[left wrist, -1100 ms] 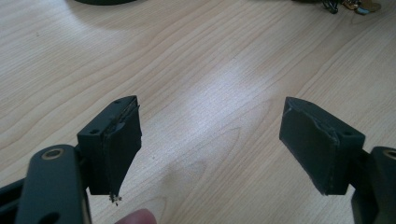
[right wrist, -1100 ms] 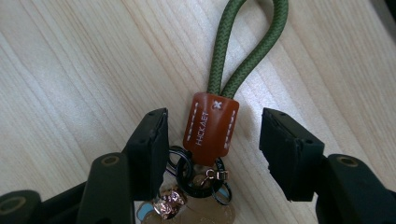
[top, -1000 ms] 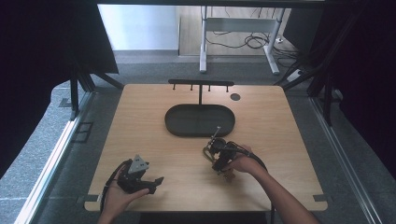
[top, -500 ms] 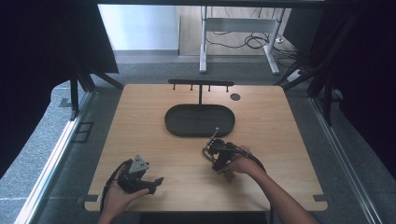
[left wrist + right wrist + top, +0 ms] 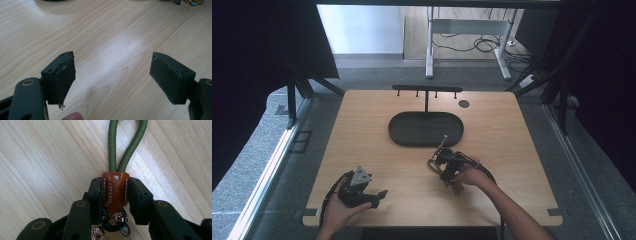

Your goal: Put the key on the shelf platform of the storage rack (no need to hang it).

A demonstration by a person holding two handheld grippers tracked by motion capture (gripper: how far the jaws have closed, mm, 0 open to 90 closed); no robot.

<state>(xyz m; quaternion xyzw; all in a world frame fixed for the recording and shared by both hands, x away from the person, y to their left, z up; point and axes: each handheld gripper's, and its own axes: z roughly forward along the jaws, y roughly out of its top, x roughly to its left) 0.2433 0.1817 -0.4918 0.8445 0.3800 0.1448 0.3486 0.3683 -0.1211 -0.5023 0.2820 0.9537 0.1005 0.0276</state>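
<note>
On the left, near the desk's [image 5: 362, 115] front-left corner, our left gripper [image 5: 362, 189] rests in the hand with its fingers [image 5: 61, 77] spread wide and nothing between them; in the left gripper view they frame bare wood, and the hand sits at the same spot as a second ago. Moving rightward, the dark oval tray [image 5: 426, 129] lies at the middle of the desk toward the far edge, with the black hook rack [image 5: 427, 90] standing just behind it, both untouched and unchanged. Just in front of the tray and right of the middle, our right gripper [image 5: 443, 162] is where the change lies: its fingers [image 5: 96, 192] have just been closing, and they now press on both sides of the brown leather tab [image 5: 115, 191] of the keychain [image 5: 117, 195], whose green cord loop [image 5: 126, 145] runs out ahead over the wood, while a ring and small metal fittings hang below the tab between the fingers. The keychain lies on the desk by the tray's front rim. We judge that the grasp is now made, so the keychain should be ready to lift; the rack's hooks or the tray look like likely places for it, though we cannot tell which.
</note>
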